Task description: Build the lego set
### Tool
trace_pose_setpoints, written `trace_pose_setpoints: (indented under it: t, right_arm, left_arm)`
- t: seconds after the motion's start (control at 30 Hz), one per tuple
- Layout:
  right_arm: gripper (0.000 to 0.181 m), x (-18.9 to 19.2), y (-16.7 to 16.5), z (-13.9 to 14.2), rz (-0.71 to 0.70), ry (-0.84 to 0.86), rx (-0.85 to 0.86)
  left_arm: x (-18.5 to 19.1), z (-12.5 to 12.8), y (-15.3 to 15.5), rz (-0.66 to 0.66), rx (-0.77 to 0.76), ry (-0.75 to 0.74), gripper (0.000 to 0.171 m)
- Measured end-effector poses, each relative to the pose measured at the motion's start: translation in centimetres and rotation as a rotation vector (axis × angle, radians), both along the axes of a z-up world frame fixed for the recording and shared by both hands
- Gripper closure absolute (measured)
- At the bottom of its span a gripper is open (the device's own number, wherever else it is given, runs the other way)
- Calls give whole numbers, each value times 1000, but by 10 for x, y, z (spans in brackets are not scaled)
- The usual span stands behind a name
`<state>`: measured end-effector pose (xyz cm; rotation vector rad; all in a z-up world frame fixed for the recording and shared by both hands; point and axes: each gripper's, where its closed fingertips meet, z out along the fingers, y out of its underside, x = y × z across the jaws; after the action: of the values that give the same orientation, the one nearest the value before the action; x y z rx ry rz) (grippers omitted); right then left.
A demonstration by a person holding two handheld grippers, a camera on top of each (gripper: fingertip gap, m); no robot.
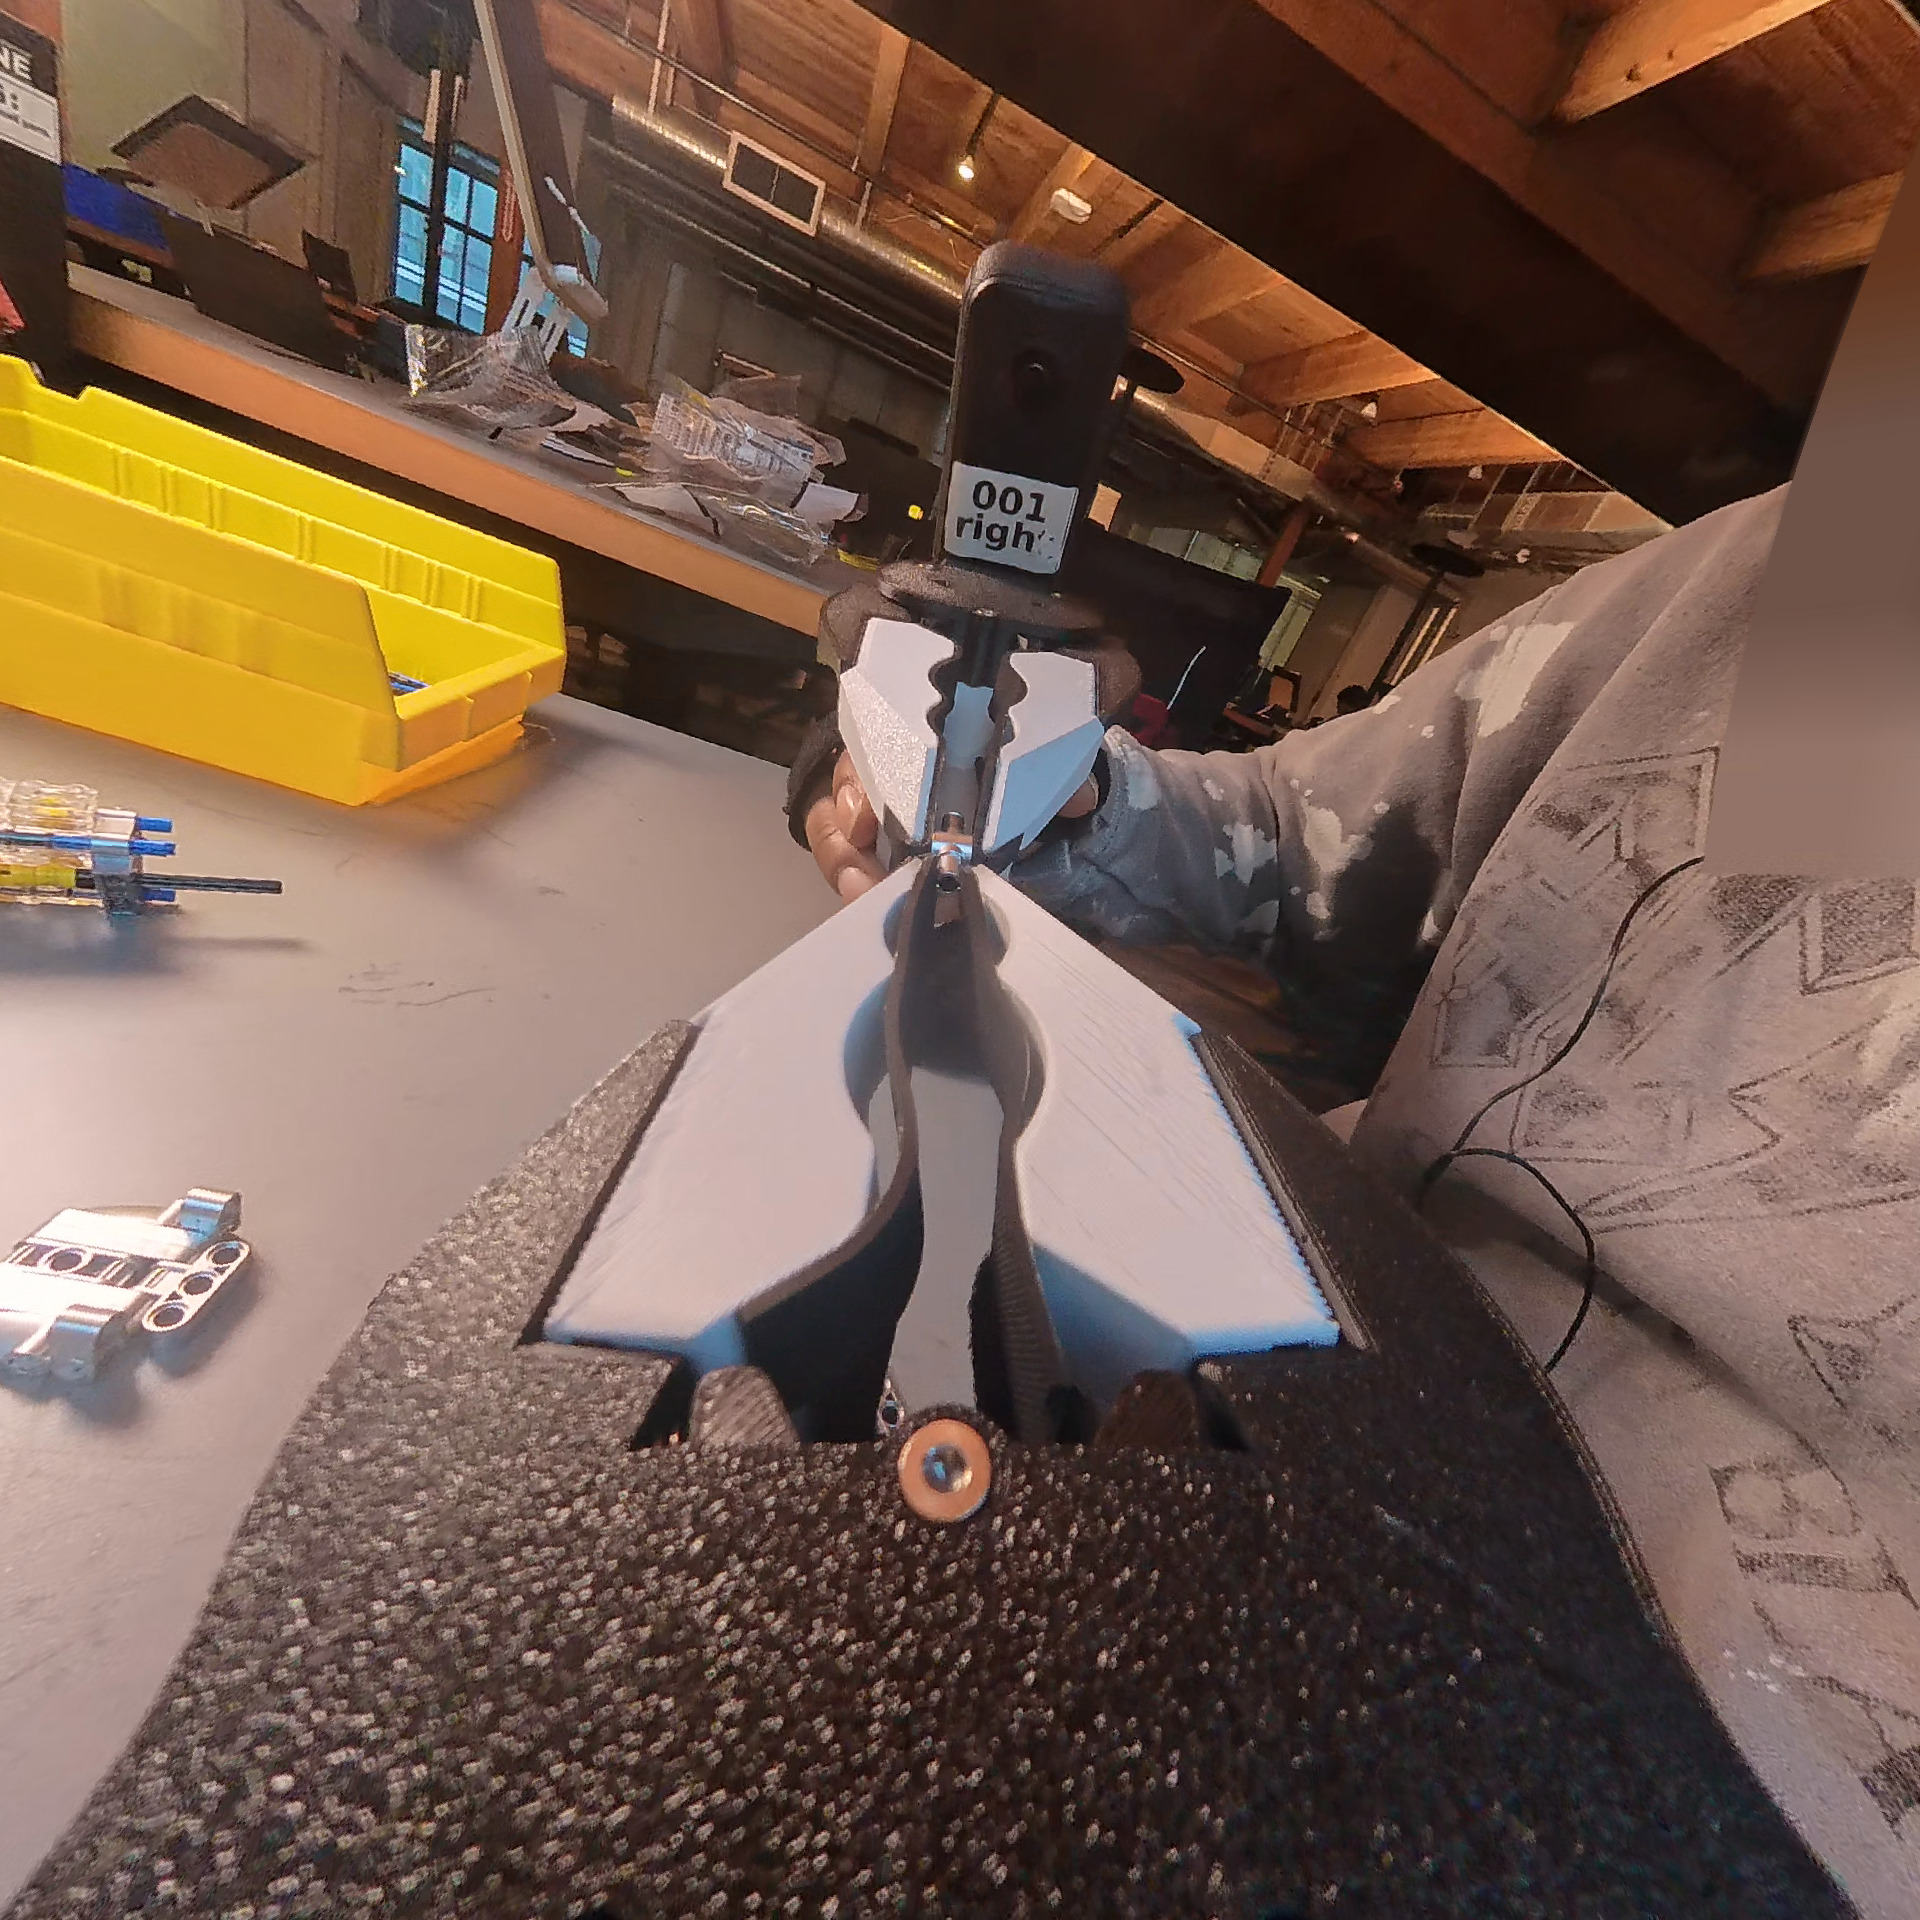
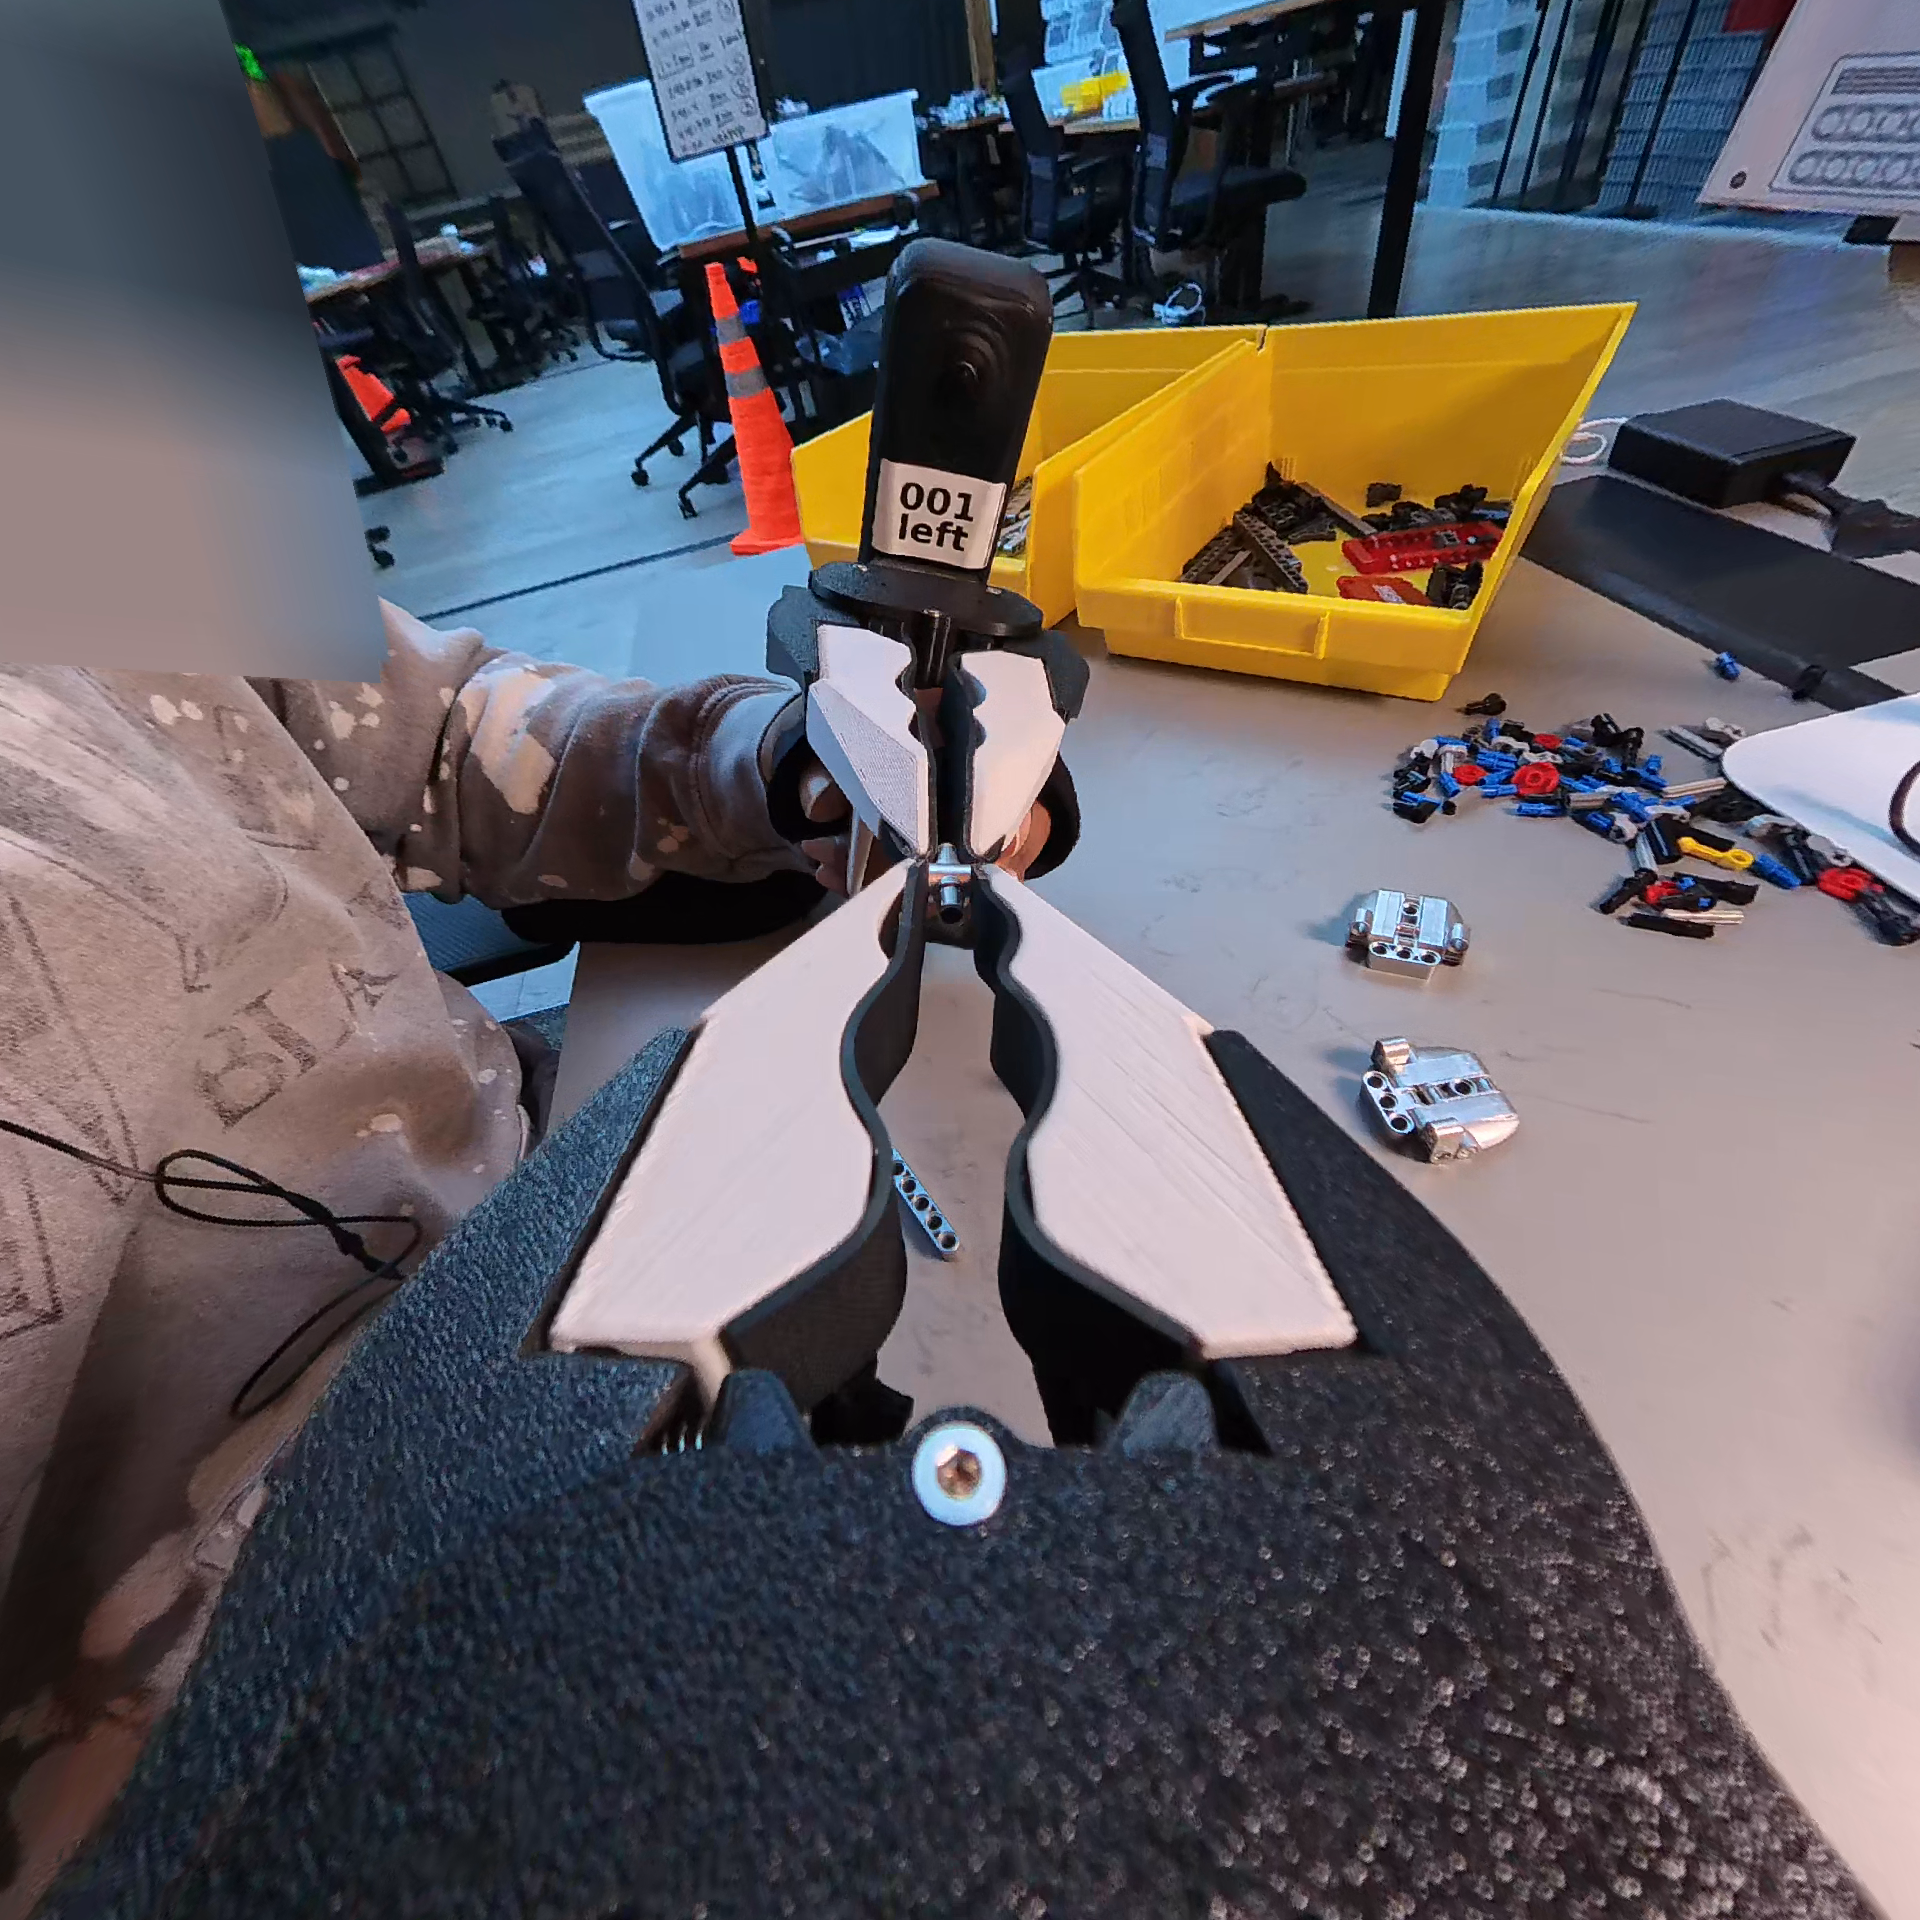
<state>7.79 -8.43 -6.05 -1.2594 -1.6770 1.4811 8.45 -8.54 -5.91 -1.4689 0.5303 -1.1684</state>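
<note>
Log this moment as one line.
left tool: shut on small metal piece | right tool: shut on same piece | tips meet above grey table

Small silver connector piece [image 1: 948, 871] [image 2: 948, 873], short metal-look tube with cross stub, held aloft at 12 o'clock of both wrist views, pinched between meeting tips of left gripper [image 1: 940, 883] and right gripper [image 2: 945, 883].

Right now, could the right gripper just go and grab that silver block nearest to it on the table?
Probably not yet. The right gripper is shut on a small metal pin that the left gripper pinches too. The way to the silver block looks free.
</note>
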Motion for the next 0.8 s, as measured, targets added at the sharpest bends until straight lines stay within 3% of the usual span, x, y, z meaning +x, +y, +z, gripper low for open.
trace_pose_setpoints:
  t: [0.17,0.27,0.43,0.6,0.8]
  right_arm:
    - [175,2,17,-21,-5,-133,160]
    - [176,17,49,-72,28,-401,460]
    - [176,28,50,-119,202,-645,643]
    - [176,23,50,-134,282,-749,725]
    - [176,21,49,-136,333,-822,787]
  left_arm:
    - [-5,-25,10,71,-49,165,165]
    - [-17,-68,19,122,-105,442,148]
    - [-22,-126,16,88,-219,721,147]
    - [-24,-145,14,97,-229,852,165]
    - [-21,-149,13,83,-237,872,166]
